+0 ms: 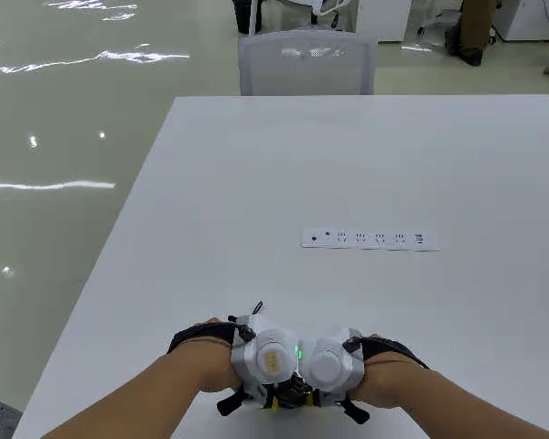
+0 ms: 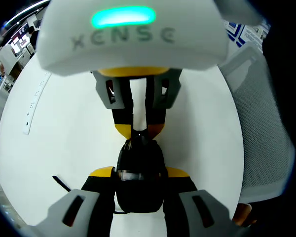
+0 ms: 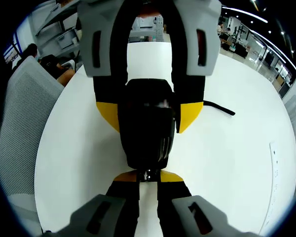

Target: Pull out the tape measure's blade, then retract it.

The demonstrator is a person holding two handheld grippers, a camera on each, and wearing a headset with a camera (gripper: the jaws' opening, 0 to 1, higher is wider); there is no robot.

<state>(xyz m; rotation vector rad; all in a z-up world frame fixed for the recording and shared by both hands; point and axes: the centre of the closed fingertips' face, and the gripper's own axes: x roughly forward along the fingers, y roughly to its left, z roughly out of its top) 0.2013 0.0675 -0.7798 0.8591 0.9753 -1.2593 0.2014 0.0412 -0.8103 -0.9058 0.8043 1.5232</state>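
A black tape measure [image 2: 140, 180] sits just above the white table [image 1: 348, 165] at its near edge. My left gripper [image 2: 140, 173] is shut on the case, its yellow-tipped jaws pressing on both sides. My right gripper [image 3: 147, 176] faces it and is shut on the blade's end hook [image 3: 147, 174] at the mouth of the case [image 3: 148, 123]. Almost no blade shows between hook and case. In the head view the two grippers meet nose to nose, left gripper [image 1: 274, 391] and right gripper [image 1: 304, 393], with the tape measure [image 1: 289, 396] between them. A thin black wrist strap [image 3: 219, 107] trails from the case.
A white power strip [image 1: 369, 240] lies flat mid-table, well beyond the grippers. A grey mesh chair [image 1: 306, 62] stands at the table's far edge. Another mesh chair back [image 3: 19, 123] is close to the near side. The table's left edge drops to a glossy floor.
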